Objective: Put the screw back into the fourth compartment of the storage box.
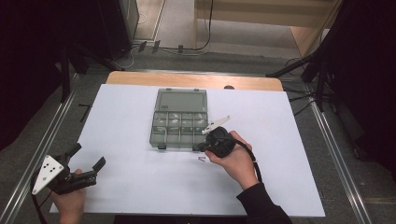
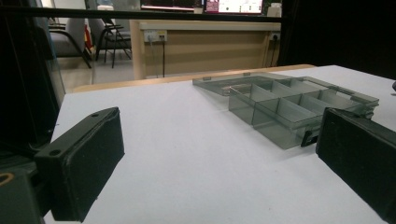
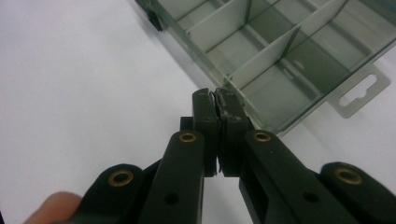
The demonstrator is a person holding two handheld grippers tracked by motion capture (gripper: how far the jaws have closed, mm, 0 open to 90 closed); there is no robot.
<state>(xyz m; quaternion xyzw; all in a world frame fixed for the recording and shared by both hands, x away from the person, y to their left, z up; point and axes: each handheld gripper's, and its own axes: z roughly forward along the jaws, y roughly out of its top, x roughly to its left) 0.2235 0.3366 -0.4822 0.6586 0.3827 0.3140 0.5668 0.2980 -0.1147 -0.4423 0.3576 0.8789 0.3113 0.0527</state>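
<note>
A smoky grey plastic compartment box (image 1: 180, 127) lies open in the middle of the white table (image 1: 130, 182), its lid (image 1: 182, 99) folded flat behind it. My right gripper (image 1: 197, 148) is shut at the box's near right corner, jaws pointing left. In the right gripper view the pads (image 3: 215, 95) are pressed together just beside the box's corner wall (image 3: 261, 70); I cannot tell if anything thin sits between them. My left gripper (image 1: 88, 155) rests open near the table's front left corner. Its jaws (image 2: 222, 126) stand wide apart and face the box (image 2: 289, 107) with nothing between them.
A small pale V-shaped piece (image 1: 201, 160) lies on the table just in front of the right gripper. The box's hang tab (image 3: 359, 91) sticks out at its end. A wooden table edge (image 1: 194, 80) runs along the far side, with cables and stands on the floor beyond.
</note>
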